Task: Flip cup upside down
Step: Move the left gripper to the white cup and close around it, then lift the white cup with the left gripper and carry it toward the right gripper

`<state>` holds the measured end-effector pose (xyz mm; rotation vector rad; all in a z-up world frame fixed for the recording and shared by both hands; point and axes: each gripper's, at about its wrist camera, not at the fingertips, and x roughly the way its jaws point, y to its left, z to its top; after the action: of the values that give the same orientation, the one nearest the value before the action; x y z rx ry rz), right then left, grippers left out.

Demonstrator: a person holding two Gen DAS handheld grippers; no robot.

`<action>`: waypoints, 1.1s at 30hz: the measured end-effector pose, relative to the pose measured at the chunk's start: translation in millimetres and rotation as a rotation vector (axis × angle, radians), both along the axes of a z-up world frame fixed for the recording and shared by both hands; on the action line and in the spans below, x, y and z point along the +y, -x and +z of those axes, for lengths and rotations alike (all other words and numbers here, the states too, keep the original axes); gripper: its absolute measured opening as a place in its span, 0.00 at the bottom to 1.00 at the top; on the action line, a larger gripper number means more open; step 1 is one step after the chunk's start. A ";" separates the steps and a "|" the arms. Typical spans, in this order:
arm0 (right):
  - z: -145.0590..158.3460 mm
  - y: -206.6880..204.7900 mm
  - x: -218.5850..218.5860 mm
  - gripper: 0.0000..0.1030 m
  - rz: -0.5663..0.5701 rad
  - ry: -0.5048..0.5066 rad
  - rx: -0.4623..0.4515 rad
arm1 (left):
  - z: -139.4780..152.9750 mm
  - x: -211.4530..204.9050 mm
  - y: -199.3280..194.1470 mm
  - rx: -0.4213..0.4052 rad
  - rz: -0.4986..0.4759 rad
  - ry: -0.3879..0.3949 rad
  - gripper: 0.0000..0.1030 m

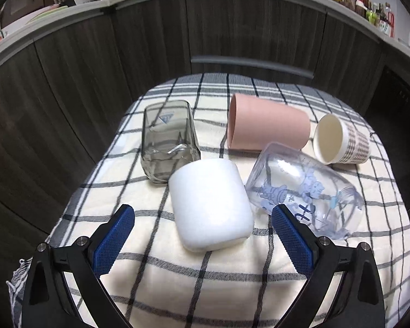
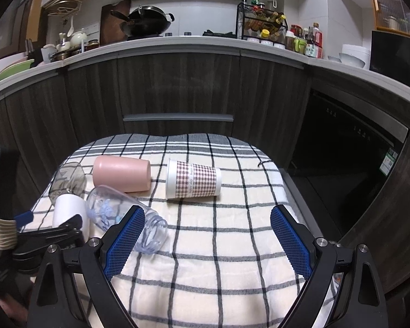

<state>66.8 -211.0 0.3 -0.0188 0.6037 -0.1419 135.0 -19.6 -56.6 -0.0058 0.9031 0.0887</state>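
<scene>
Several cups lie on their sides on a checked cloth [image 1: 221, 278]. A white cup [image 1: 210, 205] lies just ahead of my open left gripper [image 1: 203, 218], between its fingers, untouched. A smoky grey glass [image 1: 166, 142], a pink cup [image 1: 268, 125], a clear printed cup [image 1: 303, 188] and a checked paper cup [image 1: 341, 139] lie around it. My right gripper [image 2: 207, 218] is open and empty over bare cloth [image 2: 218, 246]. The paper cup [image 2: 194, 179] lies ahead of it; the pink cup [image 2: 123, 173], clear cup [image 2: 123, 213] and white cup [image 2: 68, 213] lie to its left.
Dark wooden kitchen cabinets [image 2: 177, 87] stand behind the cloth-covered surface. A dark appliance front [image 2: 350, 142] is at the right. The left gripper's black body [image 2: 49, 235] shows at the left of the right wrist view. The cloth drops off at its left and right edges.
</scene>
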 end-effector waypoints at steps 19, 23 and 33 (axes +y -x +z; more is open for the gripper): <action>-21.0 -17.5 -11.5 0.91 -0.016 -0.071 0.071 | -24.3 -3.1 -20.1 0.062 -0.010 0.012 0.75; -23.1 -18.3 -12.5 0.91 -0.017 -0.077 0.078 | -23.9 -4.5 -19.7 0.058 -0.031 0.019 0.71; -16.3 -8.5 -13.4 0.91 -0.017 -0.065 0.069 | -8.4 -13.6 4.1 0.041 -0.086 0.014 0.71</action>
<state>75.3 -224.4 -16.0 0.0446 0.6768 -0.1382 130.9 -33.2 -65.0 0.0216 0.9435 0.0022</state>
